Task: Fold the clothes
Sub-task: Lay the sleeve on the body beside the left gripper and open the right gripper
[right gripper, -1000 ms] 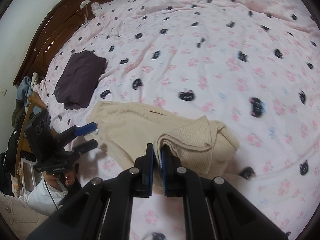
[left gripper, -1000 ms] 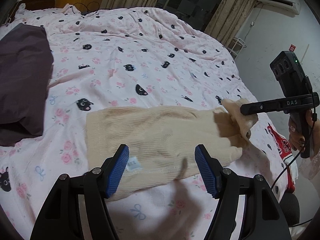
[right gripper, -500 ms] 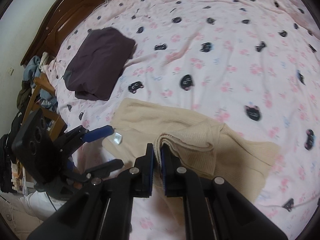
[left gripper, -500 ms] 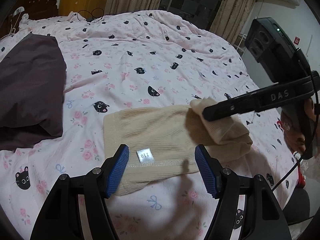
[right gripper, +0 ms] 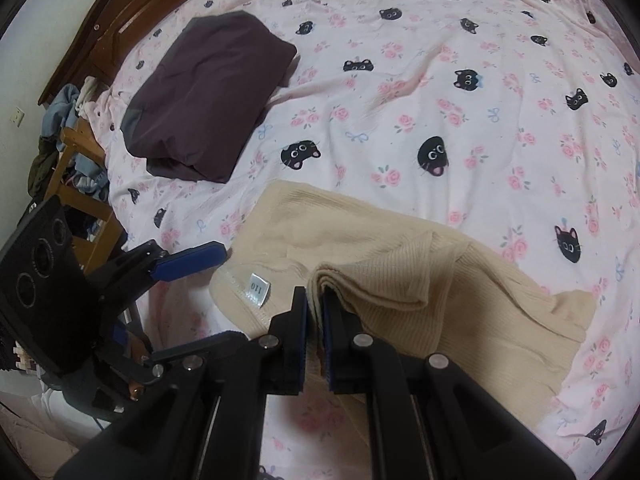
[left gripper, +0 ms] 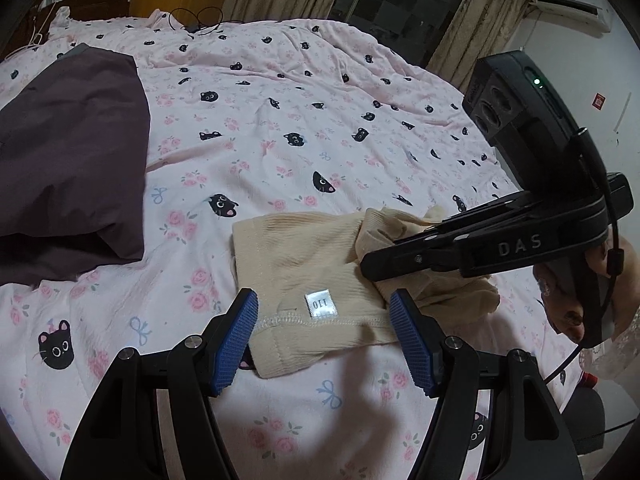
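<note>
A cream ribbed garment [left gripper: 312, 256] lies on the pink cat-print bed, with a white size tag [left gripper: 319, 304] near its near hem. It also shows in the right wrist view [right gripper: 360, 248]. My left gripper [left gripper: 324, 332] is open and empty, its blue pads either side of the near hem just above the cloth. My right gripper [right gripper: 315, 312] is shut on a folded bunch of the cream garment and holds that end over the flat part. It shows as a black bar in the left wrist view [left gripper: 370, 268].
A folded dark purple garment [right gripper: 208, 96] lies on the bed [right gripper: 460, 80] to the left, also in the left wrist view [left gripper: 68, 160]. A wooden chair with piled clothes [right gripper: 76, 148] stands beside the bed. A wooden headboard [right gripper: 120, 20] is behind.
My right gripper has carried the gripped end of the cream garment left across the flat part toward the tag end. My left gripper has stayed open and moved closer to the hem.
</note>
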The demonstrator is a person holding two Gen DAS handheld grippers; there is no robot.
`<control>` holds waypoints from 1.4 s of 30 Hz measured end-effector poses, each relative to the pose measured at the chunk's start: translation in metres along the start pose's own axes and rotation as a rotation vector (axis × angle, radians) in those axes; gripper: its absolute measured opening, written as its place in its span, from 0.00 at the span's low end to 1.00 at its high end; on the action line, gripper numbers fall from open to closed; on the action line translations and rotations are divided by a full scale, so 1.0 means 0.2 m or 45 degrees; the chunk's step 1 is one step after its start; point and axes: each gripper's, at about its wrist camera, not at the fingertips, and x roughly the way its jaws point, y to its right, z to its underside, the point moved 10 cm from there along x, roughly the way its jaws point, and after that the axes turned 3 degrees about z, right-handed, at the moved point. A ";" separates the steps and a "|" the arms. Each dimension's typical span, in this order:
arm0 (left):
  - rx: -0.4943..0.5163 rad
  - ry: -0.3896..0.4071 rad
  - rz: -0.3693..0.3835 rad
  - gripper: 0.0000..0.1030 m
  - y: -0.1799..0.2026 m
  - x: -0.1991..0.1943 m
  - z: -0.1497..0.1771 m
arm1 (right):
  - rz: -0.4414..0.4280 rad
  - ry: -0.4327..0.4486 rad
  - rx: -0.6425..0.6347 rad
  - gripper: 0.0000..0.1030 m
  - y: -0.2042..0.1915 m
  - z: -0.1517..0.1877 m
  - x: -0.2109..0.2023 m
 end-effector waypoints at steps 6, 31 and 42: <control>-0.021 0.013 0.000 0.62 -0.02 -0.03 0.01 | 0.039 -0.053 -0.033 0.08 -0.03 0.01 0.07; 0.078 -0.014 0.026 0.62 0.07 0.10 -0.01 | -0.126 0.025 0.106 0.30 -0.08 -0.15 -0.15; 0.142 -0.078 -0.124 0.62 0.05 0.19 0.02 | -0.087 -0.003 0.341 0.34 0.32 0.02 -0.13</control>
